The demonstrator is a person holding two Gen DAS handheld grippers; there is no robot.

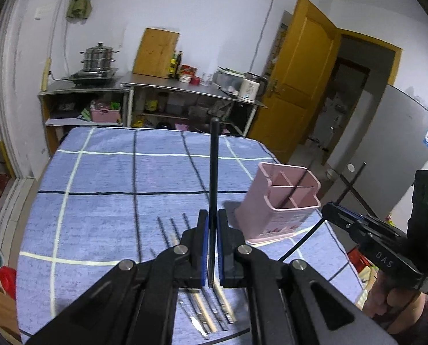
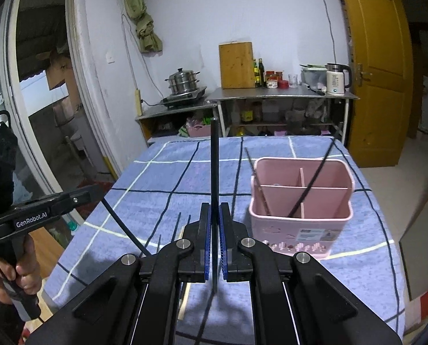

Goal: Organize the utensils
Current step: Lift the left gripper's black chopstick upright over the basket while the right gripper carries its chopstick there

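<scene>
My left gripper (image 1: 213, 215) is shut on a black chopstick (image 1: 214, 166) that points up and forward above the blue checked tablecloth (image 1: 98, 201). My right gripper (image 2: 213, 210) is shut on another black chopstick (image 2: 214, 158), held the same way. A pink utensil holder (image 2: 301, 198) with dividers stands to the right, also in the left wrist view (image 1: 280, 204). It holds a black chopstick (image 2: 314, 175) and a brown one (image 2: 260, 187). Several chopsticks and utensils (image 1: 202, 310) lie on the cloth under the left gripper.
The other hand's gripper shows at each view's edge (image 1: 386, 247) (image 2: 26, 215). Behind the table stand metal shelves (image 2: 242, 97) with a steamer pot (image 2: 183, 82), a cutting board (image 2: 237, 64), bottles and a kettle (image 2: 336, 79). A yellow door (image 2: 378, 72) is at the right.
</scene>
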